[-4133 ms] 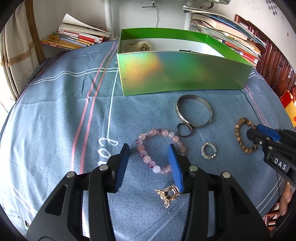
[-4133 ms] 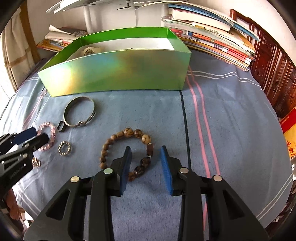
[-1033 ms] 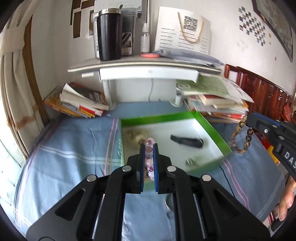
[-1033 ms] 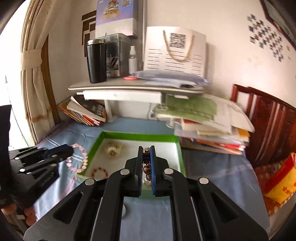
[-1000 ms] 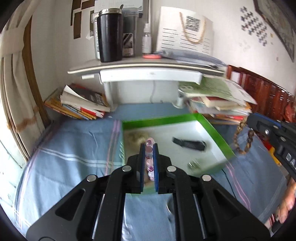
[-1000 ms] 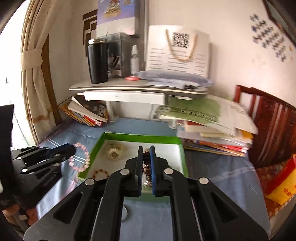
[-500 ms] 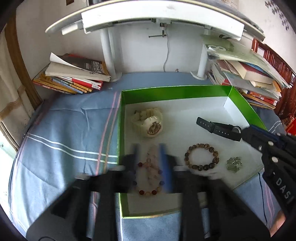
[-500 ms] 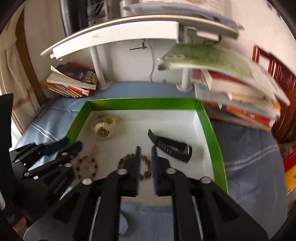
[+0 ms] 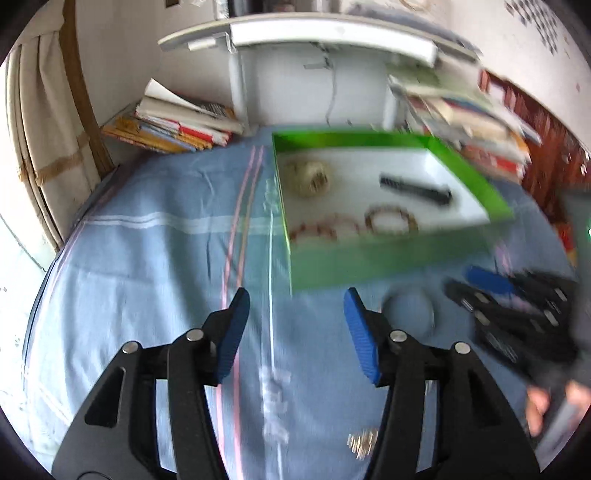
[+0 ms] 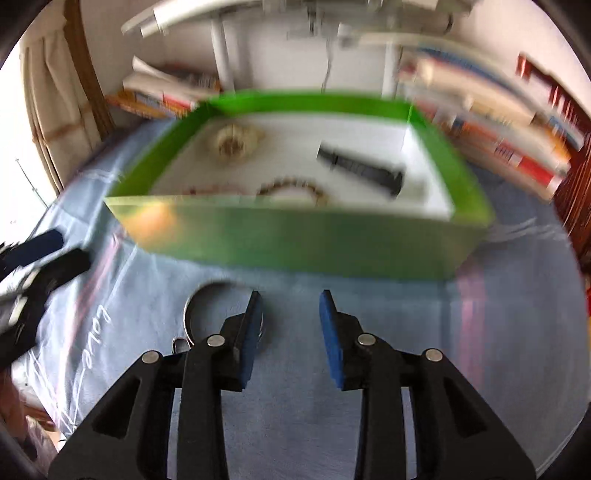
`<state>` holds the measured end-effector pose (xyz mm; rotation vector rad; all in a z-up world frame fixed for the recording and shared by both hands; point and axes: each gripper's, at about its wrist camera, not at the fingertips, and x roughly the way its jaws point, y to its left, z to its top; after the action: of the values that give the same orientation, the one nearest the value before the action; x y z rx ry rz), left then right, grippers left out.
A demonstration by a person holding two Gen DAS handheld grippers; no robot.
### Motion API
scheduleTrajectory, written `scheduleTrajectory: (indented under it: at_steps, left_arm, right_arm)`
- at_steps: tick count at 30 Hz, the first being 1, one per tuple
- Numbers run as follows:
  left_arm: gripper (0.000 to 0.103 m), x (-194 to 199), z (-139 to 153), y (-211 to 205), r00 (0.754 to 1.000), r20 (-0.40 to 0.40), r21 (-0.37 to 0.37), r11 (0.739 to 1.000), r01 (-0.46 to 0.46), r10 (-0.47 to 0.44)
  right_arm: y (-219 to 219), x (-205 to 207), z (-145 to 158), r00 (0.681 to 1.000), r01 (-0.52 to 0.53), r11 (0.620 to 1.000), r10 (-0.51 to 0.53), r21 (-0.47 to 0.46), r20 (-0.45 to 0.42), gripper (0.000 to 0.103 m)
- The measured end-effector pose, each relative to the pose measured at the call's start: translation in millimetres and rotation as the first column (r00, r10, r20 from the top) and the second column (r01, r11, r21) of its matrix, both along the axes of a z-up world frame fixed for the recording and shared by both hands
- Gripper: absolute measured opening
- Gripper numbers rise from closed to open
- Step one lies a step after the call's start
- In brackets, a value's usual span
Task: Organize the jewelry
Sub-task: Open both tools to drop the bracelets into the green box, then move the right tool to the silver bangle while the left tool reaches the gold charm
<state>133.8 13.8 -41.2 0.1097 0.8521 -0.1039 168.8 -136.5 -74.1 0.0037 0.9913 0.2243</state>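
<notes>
You released both bead bracelets (image 9: 354,225) into the green box (image 10: 295,240); both grippers' fingers (image 9: 236,328) were spreading, empty, with the bangle (image 10: 199,306) remaining.

Stacked books (image 9: 177,127) and a curtain (image 9: 40,147) flank a white shelf (image 9: 314,29).

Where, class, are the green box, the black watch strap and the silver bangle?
green box (image 10: 295,240): right wrist view, on its near outer wall.
black watch strap (image 10: 360,170): right wrist view, mid-strap.
silver bangle (image 9: 431,310): left wrist view, on its right rim.
</notes>
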Motion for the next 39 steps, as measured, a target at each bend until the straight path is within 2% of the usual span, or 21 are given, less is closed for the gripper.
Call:
scheduleTrajectory:
  at_steps: [5, 6, 7, 9, 16, 17, 18, 20, 24, 25, 29, 31, 32, 33, 35, 39]
  left_arm:
    - [0.062, -32.4, -11.7, -3.0, 0.998, -0.02, 0.069, 0.996, 0.055, -0.053]
    - [0.063, -37.6, -14.3, -3.9, 0.997, -0.035, 0.061, 0.995, 0.077, -0.075]
    - [0.063, -44.2, -17.6, -5.7, 0.993, -0.054, 0.046, 0.993, 0.107, -0.104]
    - [0.065, -53.6, -23.8, -10.2, 0.986, -0.077, 0.034, 0.988, 0.15, -0.147]
    - [0.063, -68.9, -39.8, -28.1, 0.967, -0.112, 0.044, 0.971, 0.236, -0.23]
    - [0.054, -66.6, -42.2, -28.4, 0.966, -0.119, 0.044, 0.971, 0.235, -0.229]
    - [0.04, -63.2, -47.3, -28.3, 0.966, -0.135, 0.047, 0.973, 0.228, -0.219]
    - [0.027, -56.4, -56.1, -25.4, 0.965, -0.161, 0.035, 0.976, 0.215, -0.206]
    - [0.014, -45.6, -60.6, -17.2, 0.972, -0.157, -0.008, 0.984, 0.176, -0.175]
    - [0.014, -39.7, -60.8, -14.6, 0.977, -0.149, -0.006, 0.988, 0.153, -0.152]
    - [0.015, -17.4, -59.6, -0.1, 0.988, -0.139, -0.039, 0.998, 0.055, -0.06]
    - [0.026, -13.7, -53.8, 10.0, 0.99, -0.135, -0.085, 0.996, 0.024, -0.035]
    - [0.037, -15.6, -49.5, 13.9, 0.992, -0.123, -0.088, 0.996, 0.016, -0.027]
    - [0.045, -19.2, -45.4, 15.9, 0.994, -0.108, -0.069, 0.998, 0.012, -0.019]
    - [0.051, -27.1, -40.1, 17.8, 0.996, -0.089, -0.036, 0.999, 0.015, -0.018]
    - [0.054, -42.3, -41.6, 15.7, 0.993, -0.114, 0.02, 0.999, 0.04, -0.037]
  right_arm:
    - [12.0, 4.3, -14.2, 1.0, 0.004, 0.999, -0.005, -0.047, -0.01, 0.032]
    - [11.8, 3.4, -15.6, 1.0, 0.008, 0.998, -0.008, -0.058, -0.005, 0.027]
    - [10.7, 2.1, -15.9, 1.0, 0.011, 0.998, -0.011, -0.07, 0.002, 0.017]
    - [7.4, 0.4, -15.8, 1.0, 0.018, 0.996, -0.018, -0.082, 0.005, 0.008]
    - [-27.9, -18.2, -15.5, 0.995, 0.097, 0.992, -0.098, -0.084, -0.001, 0.007]
    - [-33.0, -21.7, -15.4, 0.994, 0.11, 0.99, -0.11, -0.083, -0.003, 0.007]
    - [-38.2, -25.4, -15.4, 0.992, 0.122, 0.989, -0.122, -0.08, -0.004, 0.007]
    - [-45.8, -31.0, -15.4, 0.991, 0.136, 0.988, -0.137, -0.069, -0.01, 0.007]
    - [-55.5, -39.8, -15.8, 0.988, 0.155, 0.987, -0.156, -0.052, -0.015, 0.007]
    - [-56.4, -41.7, -15.9, 0.987, 0.157, 0.986, -0.158, -0.049, -0.014, 0.007]
    - [-53.8, -45.4, -15.7, 0.986, 0.166, 0.985, -0.166, -0.054, -0.001, 0.007]
    - [-55.0, -47.1, -15.4, 0.986, 0.168, 0.985, -0.168, -0.044, -0.004, 0.008]
    - [-55.6, -46.5, -15.4, 0.986, 0.168, 0.985, -0.169, -0.039, -0.009, 0.008]
    - [-56.1, -47.3, -15.0, 0.985, 0.169, 0.985, -0.17, -0.033, -0.015, 0.01]
    - [-57.1, -49.6, -14.0, 0.985, 0.174, 0.984, -0.174, -0.026, -0.018, 0.014]
    - [-54.4, -53.5, -10.5, 0.986, 0.168, 0.985, -0.168, -0.031, -0.002, 0.015]
